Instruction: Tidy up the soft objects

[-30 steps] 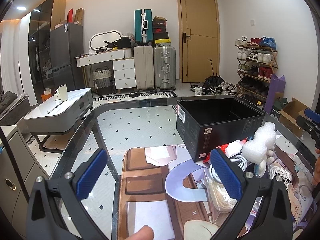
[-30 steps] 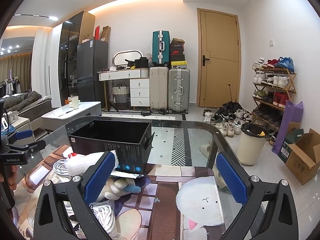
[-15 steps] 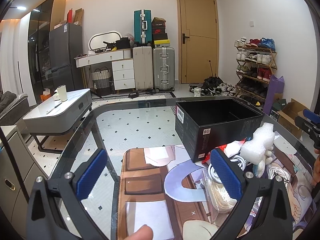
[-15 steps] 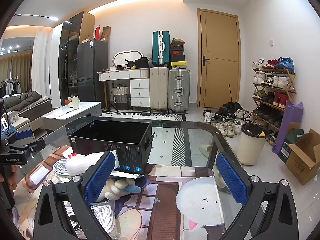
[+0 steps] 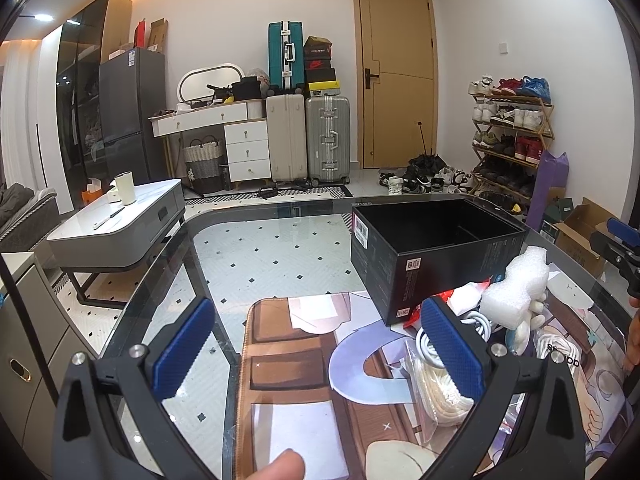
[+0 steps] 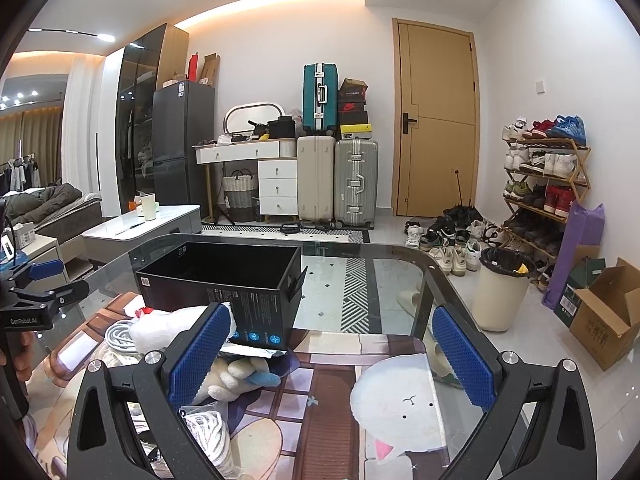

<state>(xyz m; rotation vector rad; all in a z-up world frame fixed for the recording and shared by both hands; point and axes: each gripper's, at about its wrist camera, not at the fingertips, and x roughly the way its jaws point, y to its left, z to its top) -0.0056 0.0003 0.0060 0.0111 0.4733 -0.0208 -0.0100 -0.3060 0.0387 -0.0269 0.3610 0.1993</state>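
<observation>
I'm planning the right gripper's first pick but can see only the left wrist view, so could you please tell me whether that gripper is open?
Observer: Yes, the right gripper is open, with nothing between its fingers.
Operator: Thank you. Which soft object lies nearest to it?
Observer: A white plush toy with a blue part. It is partly hidden by the gripper's left finger and lies just in front of the black box.
</observation>
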